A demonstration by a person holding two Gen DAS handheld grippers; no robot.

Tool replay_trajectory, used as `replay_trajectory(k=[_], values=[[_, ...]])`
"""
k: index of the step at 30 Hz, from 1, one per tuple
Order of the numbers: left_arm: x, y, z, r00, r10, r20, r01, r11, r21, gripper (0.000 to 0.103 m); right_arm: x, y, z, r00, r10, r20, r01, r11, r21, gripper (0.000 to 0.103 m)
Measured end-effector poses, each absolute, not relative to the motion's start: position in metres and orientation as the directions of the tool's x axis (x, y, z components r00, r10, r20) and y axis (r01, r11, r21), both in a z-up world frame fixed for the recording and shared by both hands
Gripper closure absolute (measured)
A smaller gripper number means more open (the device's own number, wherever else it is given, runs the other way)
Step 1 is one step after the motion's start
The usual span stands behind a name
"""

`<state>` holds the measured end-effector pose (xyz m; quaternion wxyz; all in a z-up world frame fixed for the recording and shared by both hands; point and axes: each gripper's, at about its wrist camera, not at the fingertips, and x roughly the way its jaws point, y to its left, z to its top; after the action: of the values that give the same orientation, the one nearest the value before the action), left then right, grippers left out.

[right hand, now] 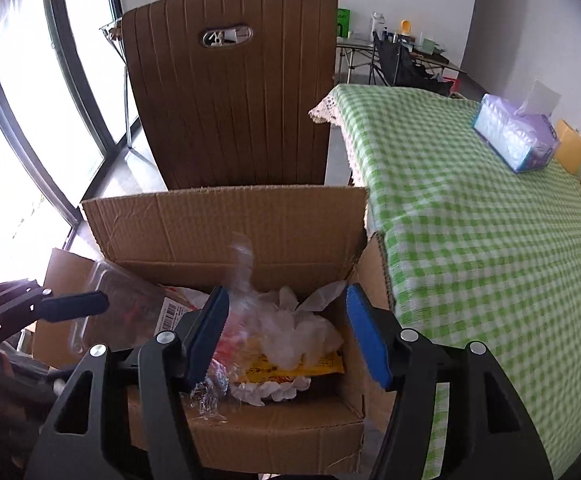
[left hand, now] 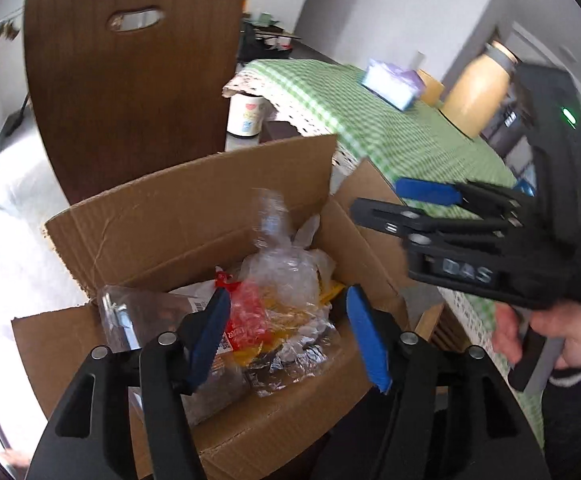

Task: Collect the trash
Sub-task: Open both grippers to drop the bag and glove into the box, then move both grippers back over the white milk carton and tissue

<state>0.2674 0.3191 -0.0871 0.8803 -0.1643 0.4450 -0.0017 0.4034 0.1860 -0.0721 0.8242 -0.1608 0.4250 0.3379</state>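
An open cardboard box (left hand: 194, 208) (right hand: 226, 224) holds trash: a red wrapper (left hand: 248, 316), yellow packets (right hand: 290, 368), crumpled white paper (right hand: 294, 332), foil and a clear plastic tray (left hand: 142, 316) (right hand: 126, 304). A blurred piece of clear plastic (left hand: 274, 220) (right hand: 242, 264) is above the heap, touching neither gripper's pads. My left gripper (left hand: 288, 336) is open over the box with nothing between its blue pads. My right gripper (right hand: 288, 336) (left hand: 402, 202) is also open and holds nothing, above the box's right side. A hand (left hand: 550, 332) holds its handle.
A brown chair back (left hand: 130, 92) (right hand: 234, 92) stands right behind the box. A table with a green checked cloth (left hand: 390, 128) (right hand: 470, 220) borders the box on the right, bearing a tissue pack (right hand: 514, 136) and a tan jar (left hand: 478, 92). A white mug (left hand: 246, 114) sits beyond.
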Motion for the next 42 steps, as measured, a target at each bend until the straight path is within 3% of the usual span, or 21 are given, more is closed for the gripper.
replay_trajectory(k=[8,13,18,24,31,42], values=[[0.261,0.333,-0.073,0.64,-0.074,-0.765,-0.218,0.937,-0.272,0.044,0.405,0.166,-0.059,0.418,0.44,-0.795,-0.671,0.739,0.055,0.043],[0.258,0.33,-0.057,0.651,0.105,-0.752,-0.309,0.941,-0.136,0.044,0.396,0.147,-0.046,0.449,0.455,-0.769,-0.647,0.759,0.071,0.039],[0.253,0.316,-0.033,0.71,0.105,-0.696,-0.298,0.941,-0.162,0.034,0.382,0.093,-0.014,0.534,0.492,-0.688,-0.592,0.798,0.112,0.039],[0.269,0.263,-0.015,0.749,0.019,-0.662,-0.17,0.971,-0.165,0.028,0.37,-0.02,0.02,0.685,0.414,-0.6,-0.425,0.895,0.133,0.037],[0.301,0.171,-0.002,0.763,-0.156,-0.627,0.037,0.979,-0.199,0.019,0.348,-0.18,0.03,0.81,0.194,-0.553,-0.125,0.979,0.159,0.037],[0.361,0.001,0.009,0.674,-0.39,-0.628,0.305,0.921,-0.244,0.016,0.318,-0.379,0.016,0.814,-0.051,-0.579,0.249,0.931,0.268,0.036]])
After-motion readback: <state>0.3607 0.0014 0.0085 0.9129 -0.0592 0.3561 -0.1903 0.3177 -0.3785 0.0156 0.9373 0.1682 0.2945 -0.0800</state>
